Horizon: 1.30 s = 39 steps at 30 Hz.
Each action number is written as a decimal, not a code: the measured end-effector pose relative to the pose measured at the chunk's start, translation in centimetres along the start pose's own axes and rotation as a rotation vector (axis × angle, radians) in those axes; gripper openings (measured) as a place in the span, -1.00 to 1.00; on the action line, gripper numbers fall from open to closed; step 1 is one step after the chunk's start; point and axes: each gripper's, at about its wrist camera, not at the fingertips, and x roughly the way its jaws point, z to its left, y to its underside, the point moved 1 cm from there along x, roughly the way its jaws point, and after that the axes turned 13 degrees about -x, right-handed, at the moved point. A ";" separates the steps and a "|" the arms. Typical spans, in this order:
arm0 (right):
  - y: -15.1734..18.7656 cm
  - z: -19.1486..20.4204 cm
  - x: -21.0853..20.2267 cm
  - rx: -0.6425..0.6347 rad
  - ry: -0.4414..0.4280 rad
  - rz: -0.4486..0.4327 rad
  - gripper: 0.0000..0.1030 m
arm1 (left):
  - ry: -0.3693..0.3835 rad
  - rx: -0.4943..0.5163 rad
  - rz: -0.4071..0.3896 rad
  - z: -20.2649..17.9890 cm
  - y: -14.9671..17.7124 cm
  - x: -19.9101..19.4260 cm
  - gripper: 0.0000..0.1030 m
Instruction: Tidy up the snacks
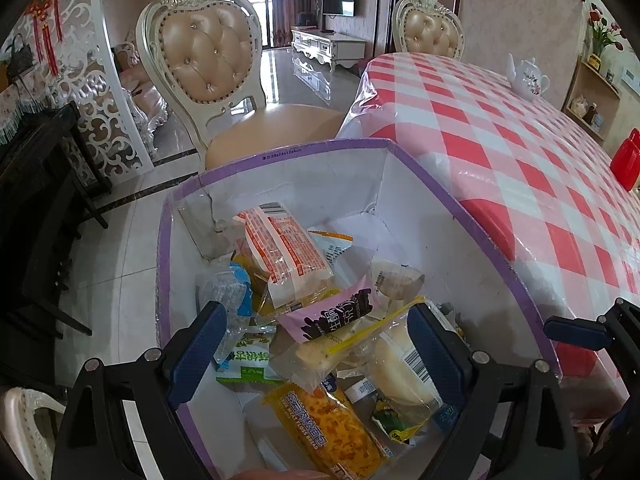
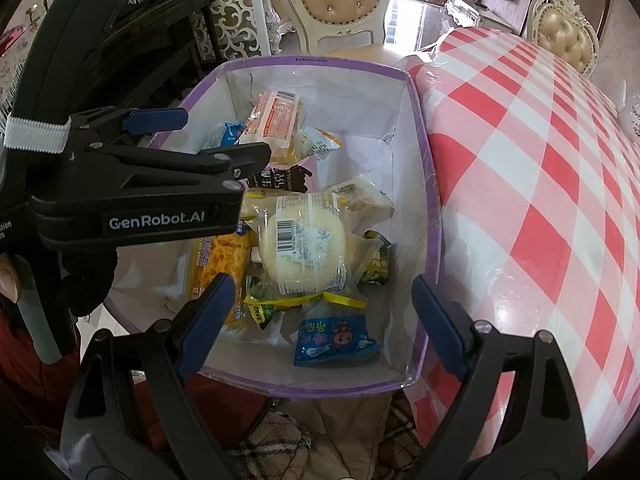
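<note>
Glossy plastic snack wrappers (image 2: pixel 303 246); paper-lined box (image 2: pixel 400 152); shiny tablecloth (image 2: pixel 540 184).

Black left gripper (image 2: pixel 200 136) with blue pads, silver rivets, white "GenRobot.AI" lettering.

A: Where do the snacks lie?
B: In the purple-rimmed white cardboard box (image 2: pixel 424 168), just left of the red-and-white checked table (image 2: pixel 540 200).
A: And behind the box?
B: A cream tufted chair (image 1: pixel 208 52). The round bun in clear wrap (image 2: pixel 304 248) lies atop the pile.
</note>
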 end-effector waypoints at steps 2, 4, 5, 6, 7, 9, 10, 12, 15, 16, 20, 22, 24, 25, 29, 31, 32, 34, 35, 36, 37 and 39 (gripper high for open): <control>0.0 0.0 0.0 0.000 -0.001 0.001 0.77 | 0.000 0.000 0.002 0.0 0.0 0.0 0.80; 0.0 0.0 0.0 0.000 -0.001 0.001 0.77 | 0.000 0.000 0.002 0.0 0.1 0.0 0.80; 0.0 0.0 0.0 0.000 -0.002 0.002 0.77 | 0.000 0.001 0.002 0.0 0.1 0.0 0.80; 0.0 0.1 0.0 0.000 -0.001 0.002 0.77 | -0.001 0.001 0.003 0.0 0.1 0.1 0.80; 0.1 0.1 0.0 -0.001 -0.001 0.002 0.77 | -0.001 0.002 0.005 0.0 0.1 0.1 0.80; 0.1 0.1 0.0 -0.001 -0.002 0.002 0.77 | 0.000 0.003 0.007 0.0 0.1 0.2 0.80; 0.1 0.1 0.0 0.000 -0.001 0.002 0.77 | 0.000 0.004 0.008 0.0 0.1 0.2 0.80; 0.1 0.1 0.1 0.000 -0.001 0.003 0.77 | 0.000 0.004 0.009 0.0 0.1 0.2 0.80; 0.1 0.1 0.0 0.000 -0.001 0.003 0.77 | -0.001 0.006 0.011 -0.1 0.2 0.3 0.80; 0.1 0.0 0.1 -0.001 -0.002 0.002 0.77 | -0.001 0.006 0.012 -0.1 0.2 0.3 0.80; 0.2 0.2 0.1 -0.003 -0.002 0.003 0.77 | 0.000 0.008 0.016 -0.1 0.3 0.3 0.80; 0.3 0.2 0.2 -0.003 -0.003 0.004 0.77 | 0.001 0.008 0.018 -0.1 0.3 0.3 0.80; 0.3 0.2 0.2 -0.003 -0.003 0.005 0.77 | 0.001 0.008 0.019 -0.1 0.2 0.4 0.80; 0.3 0.2 0.3 -0.004 -0.003 0.005 0.77 | 0.002 0.007 0.020 0.0 0.2 0.4 0.80; 0.4 0.3 0.3 -0.005 -0.004 0.005 0.77 | 0.003 0.004 0.023 0.1 0.2 0.4 0.80; 0.3 0.2 0.3 -0.005 -0.006 0.005 0.77 | 0.003 0.004 0.024 0.1 0.2 0.4 0.80; 0.3 0.3 0.3 -0.005 -0.007 0.006 0.77 | 0.004 0.005 0.024 0.1 0.2 0.4 0.80; 0.4 0.3 0.3 -0.005 -0.006 0.006 0.77 | 0.003 0.005 0.024 0.1 0.2 0.4 0.80; 0.4 0.3 0.3 -0.005 -0.007 0.006 0.77 | 0.004 0.005 0.025 0.1 0.2 0.4 0.80; 0.4 0.3 0.3 -0.006 -0.007 0.006 0.77 | 0.004 0.005 0.026 0.1 0.2 0.5 0.80; 0.3 0.2 0.3 -0.006 -0.007 0.007 0.77 | 0.004 0.005 0.027 0.1 0.2 0.5 0.80; 0.4 0.2 0.3 -0.006 -0.008 0.007 0.77 | 0.005 0.005 0.029 0.2 0.2 0.5 0.80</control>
